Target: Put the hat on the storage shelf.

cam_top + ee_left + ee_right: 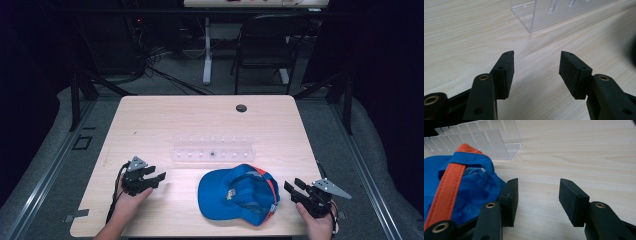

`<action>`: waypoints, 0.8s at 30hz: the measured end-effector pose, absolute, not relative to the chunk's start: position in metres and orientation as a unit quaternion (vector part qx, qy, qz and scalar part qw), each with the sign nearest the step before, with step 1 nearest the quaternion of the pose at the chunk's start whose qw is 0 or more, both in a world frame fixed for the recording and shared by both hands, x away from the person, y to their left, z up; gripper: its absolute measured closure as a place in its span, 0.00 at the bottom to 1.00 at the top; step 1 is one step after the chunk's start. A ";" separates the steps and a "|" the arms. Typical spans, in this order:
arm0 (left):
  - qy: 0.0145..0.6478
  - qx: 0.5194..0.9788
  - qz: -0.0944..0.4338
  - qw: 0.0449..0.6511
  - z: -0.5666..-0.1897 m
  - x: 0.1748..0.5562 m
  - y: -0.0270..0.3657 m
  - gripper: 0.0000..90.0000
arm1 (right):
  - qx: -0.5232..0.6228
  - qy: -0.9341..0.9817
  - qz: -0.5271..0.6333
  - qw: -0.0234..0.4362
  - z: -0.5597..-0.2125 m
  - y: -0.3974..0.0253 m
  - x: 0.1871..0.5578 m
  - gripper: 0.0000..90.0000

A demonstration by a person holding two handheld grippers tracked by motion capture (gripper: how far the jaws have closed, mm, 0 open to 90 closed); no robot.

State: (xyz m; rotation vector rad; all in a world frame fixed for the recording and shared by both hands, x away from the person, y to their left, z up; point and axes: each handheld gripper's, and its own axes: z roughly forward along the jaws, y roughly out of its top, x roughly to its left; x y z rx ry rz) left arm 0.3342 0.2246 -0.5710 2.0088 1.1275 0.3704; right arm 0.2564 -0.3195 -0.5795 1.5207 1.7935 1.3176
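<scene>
A blue cap [238,194] with an orange strap lies upside down near the table's front edge, right of centre. In the right gripper view the cap [456,192] sits just left of my left jaw, its orange strap [447,192] running toward the camera. My right gripper [295,186] rests open on the wood just right of the cap, nothing between its jaws [537,200]. My left gripper [154,176] stands open at the front left, apart from the cap, and its jaws [536,72] hold nothing.
A clear acrylic rack [212,148] stands mid-table behind the cap; its corner [531,26] is ahead of the left gripper and its slotted end [486,142] behind the cap. A round grommet hole [241,108] sits near the far edge. A folding chair [267,40] stands beyond.
</scene>
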 end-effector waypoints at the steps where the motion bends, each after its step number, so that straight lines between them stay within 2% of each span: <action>1: 0.444 0.792 0.146 0.393 -0.571 0.334 0.225 0.52 | 0.550 0.649 0.477 0.221 -0.579 -0.320 0.256 0.56; 6: 0.443 0.792 0.147 0.394 -0.571 0.333 0.225 0.51 | 0.558 0.664 0.462 0.186 -0.568 -0.318 0.258 0.59; 14: 0.442 0.792 0.151 0.393 -0.569 0.331 0.225 0.51 | 0.532 0.696 0.437 0.202 -0.549 -0.314 0.260 0.53; 16: 0.442 0.792 0.152 0.393 -0.569 0.331 0.225 0.51 | 0.526 0.705 0.429 0.204 -0.545 -0.314 0.261 0.56; 21: 0.440 0.795 0.152 0.389 -0.570 0.331 0.225 0.51 | 0.533 0.708 0.427 0.180 -0.538 -0.315 0.265 0.58; 24: 0.439 0.796 0.151 0.389 -0.570 0.330 0.224 0.51 | 0.527 0.712 0.433 0.171 -0.529 -0.315 0.270 0.54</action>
